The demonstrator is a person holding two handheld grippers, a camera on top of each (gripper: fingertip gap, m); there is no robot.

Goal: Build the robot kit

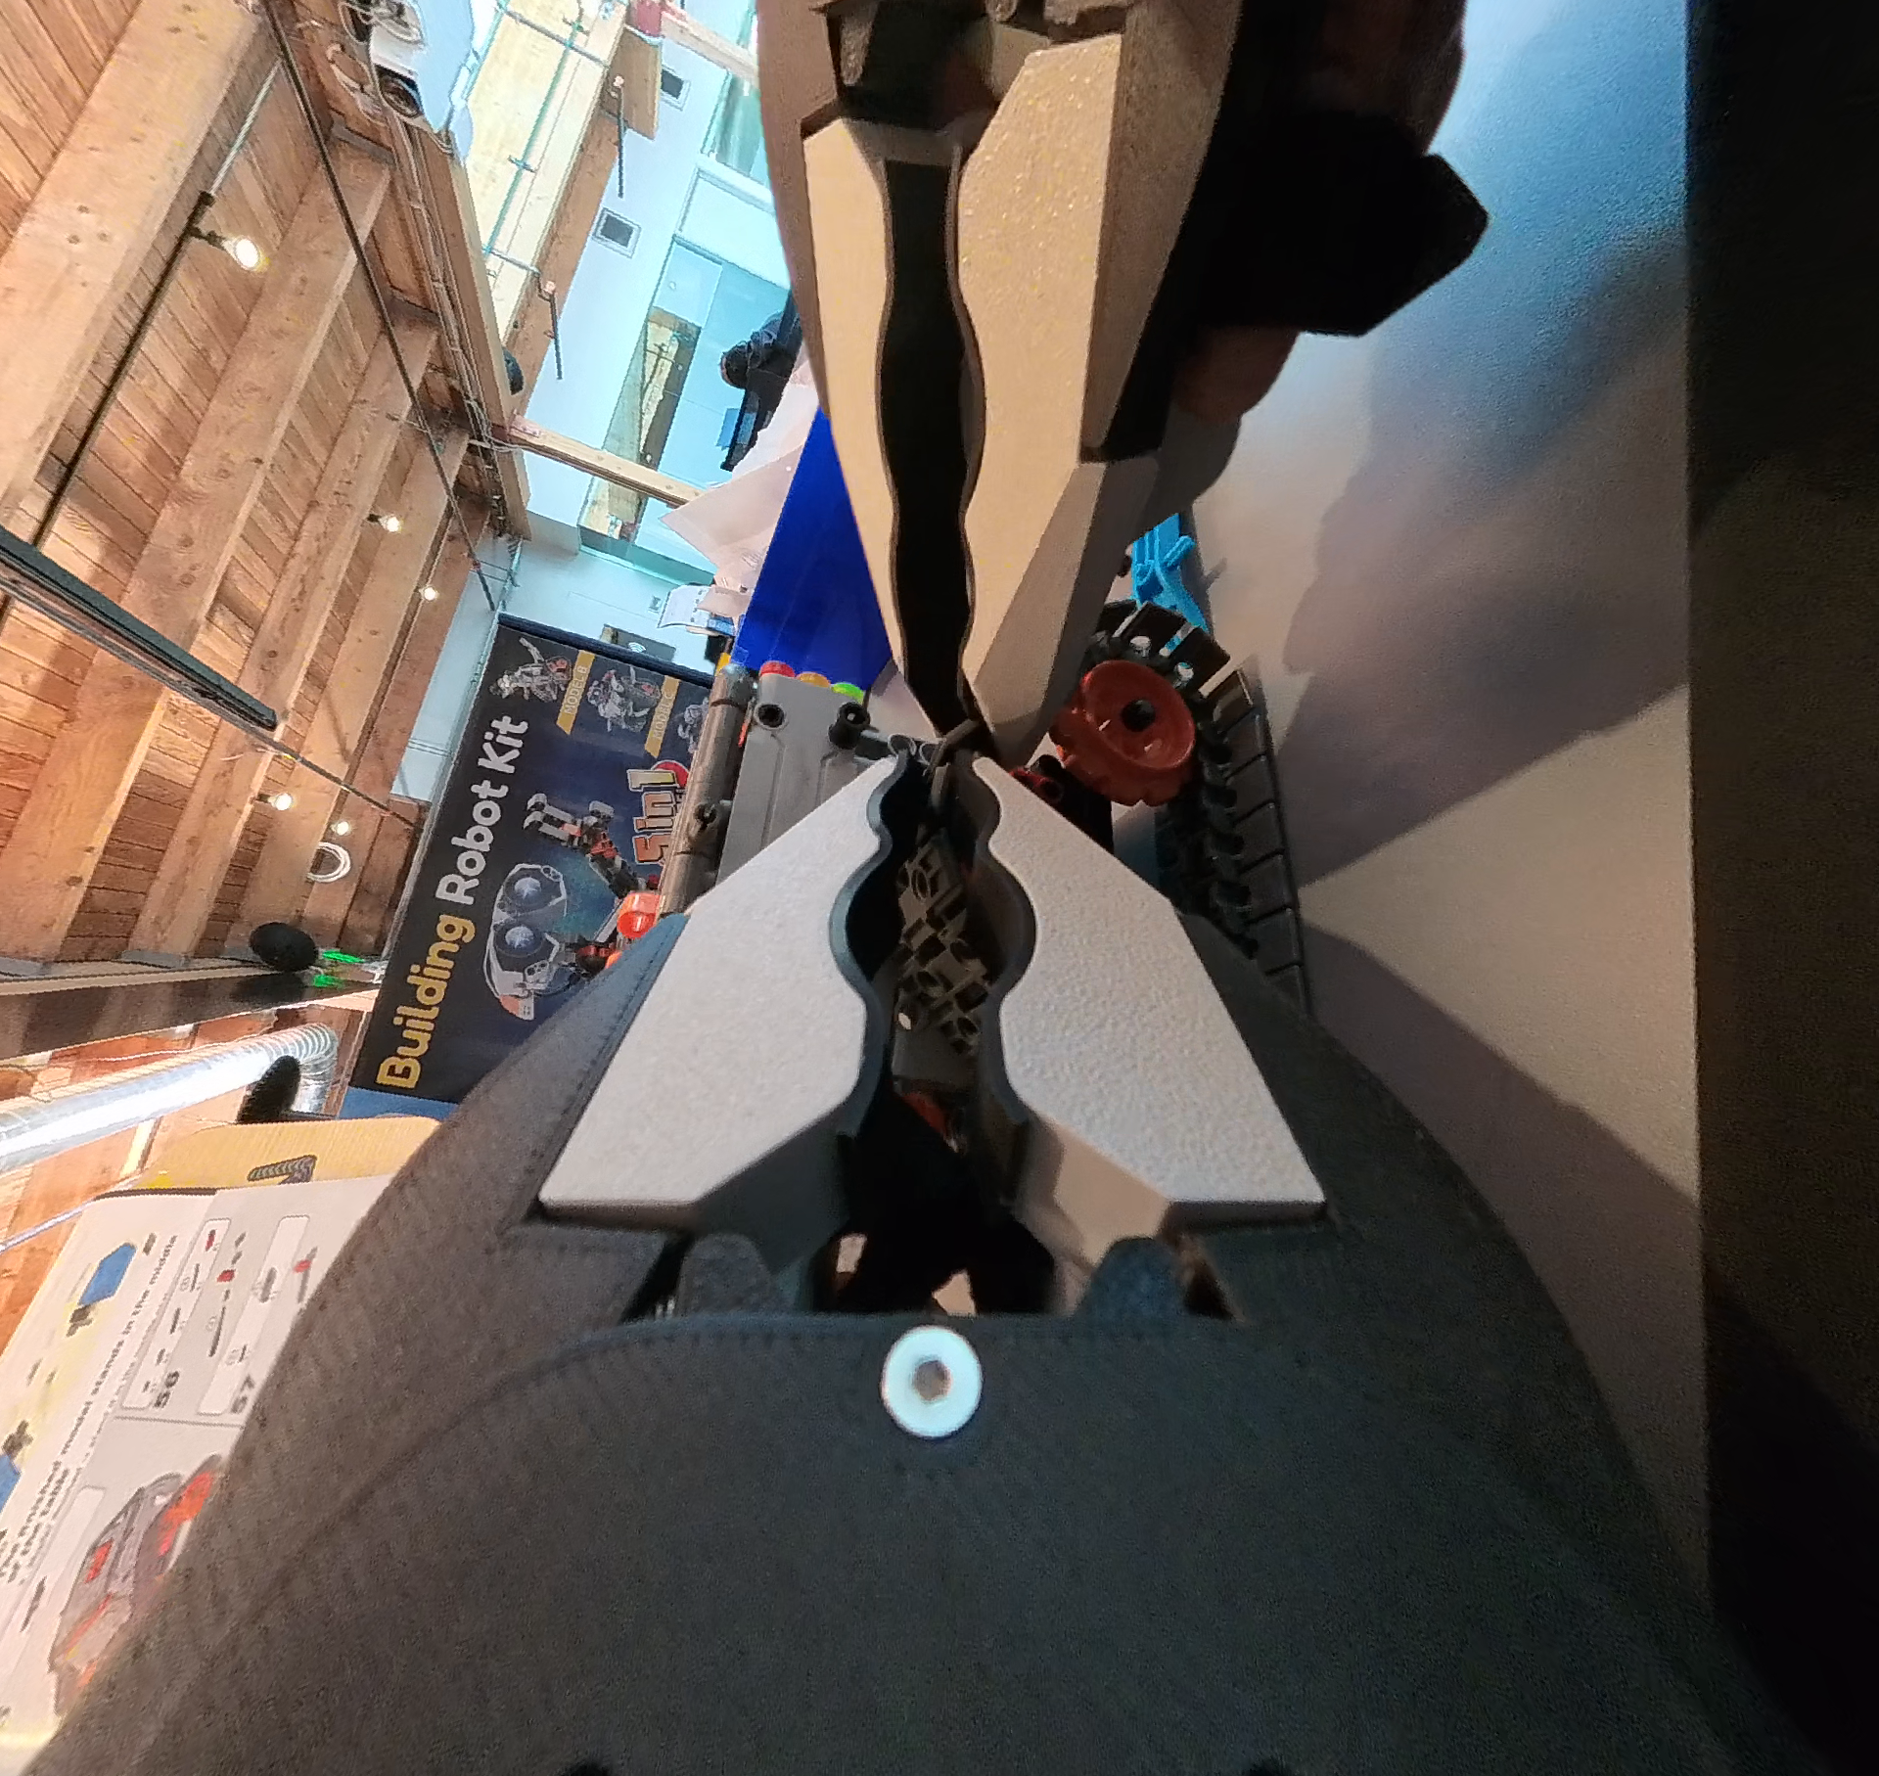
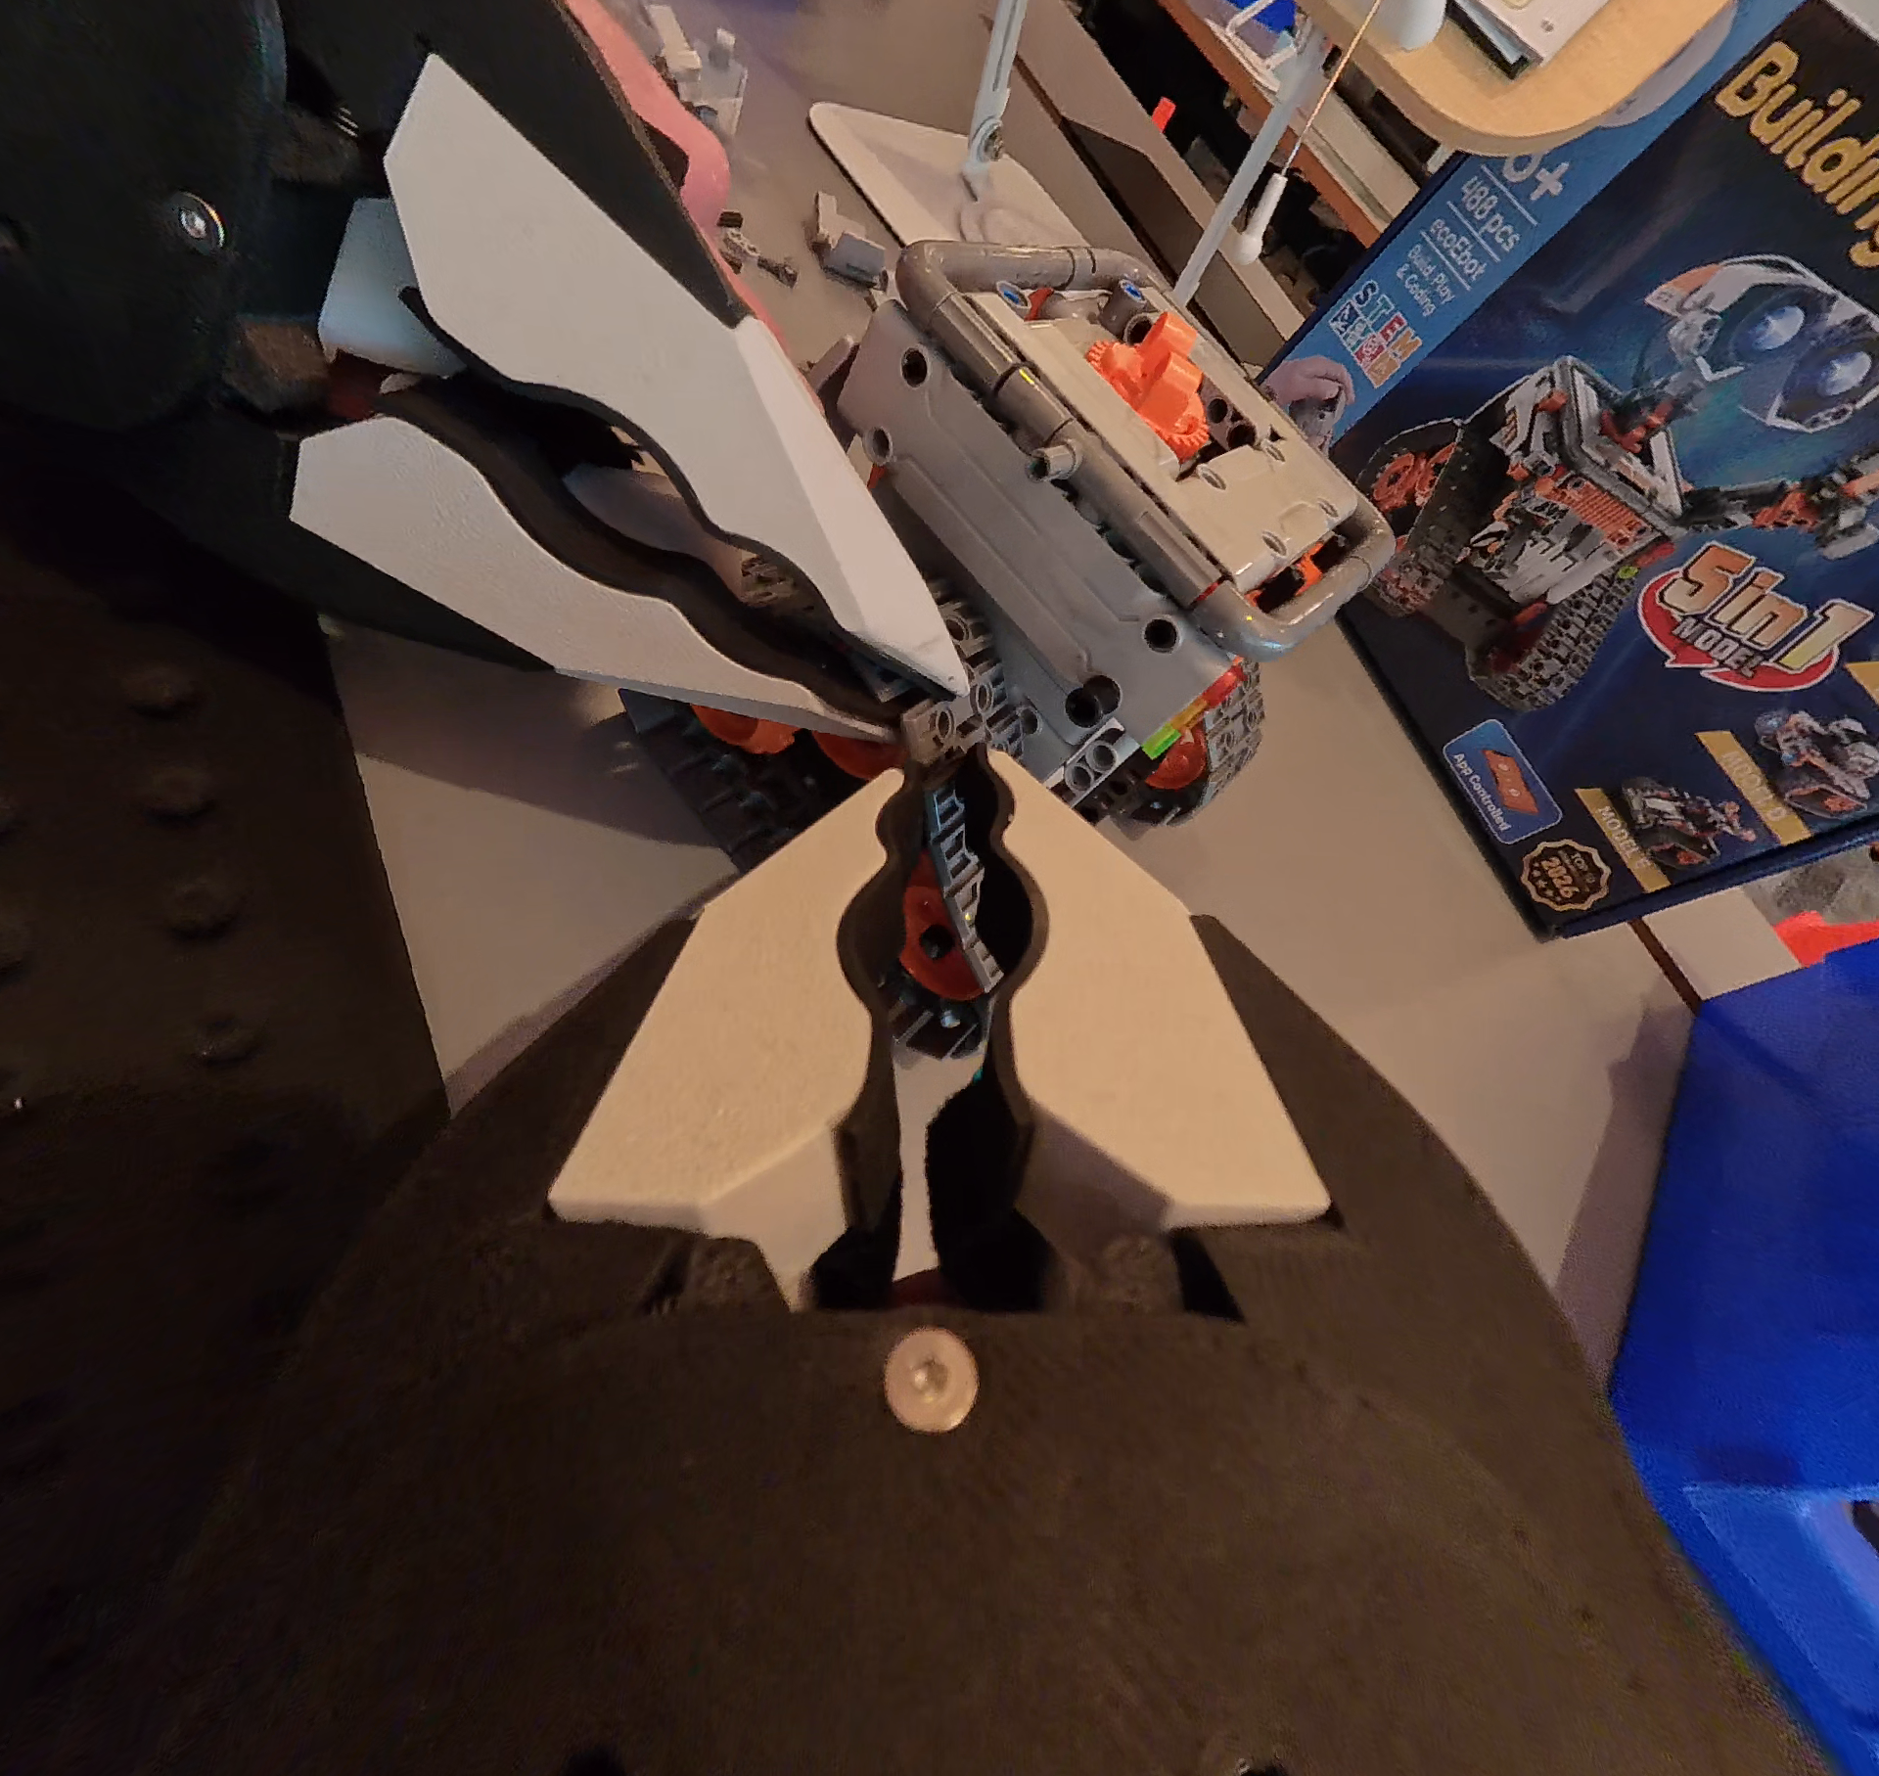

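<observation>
Left wrist view: our left gripper (image 1: 941,761) has its grey fingers (image 1: 732,1005) drawn nearly together, pinching a small dark grey brick piece (image 1: 944,749) at the tips. Our right gripper (image 1: 956,705) comes down from above and meets that piece tip to tip. Behind both stands the tracked toy robot (image 1: 1200,792), its red wheel (image 1: 1124,731) and black tread (image 1: 1235,843) on the grey table (image 1: 1474,965). A dark kit box (image 1: 529,843) stands at the back; an open instruction booklet (image 1: 153,1402) lies at lower left.

Right wrist view: our right gripper (image 2: 941,761) is pressed onto the brick piece (image 2: 941,726), which sits against the robot's (image 2: 1108,507) near side. Our left gripper (image 2: 915,711) reaches in from the left with its tips on that piece. An orange gear (image 2: 1154,375) tops the robot. We also see a white lamp base (image 2: 895,162) behind and a blue bin (image 2: 1779,1270) at right.
</observation>
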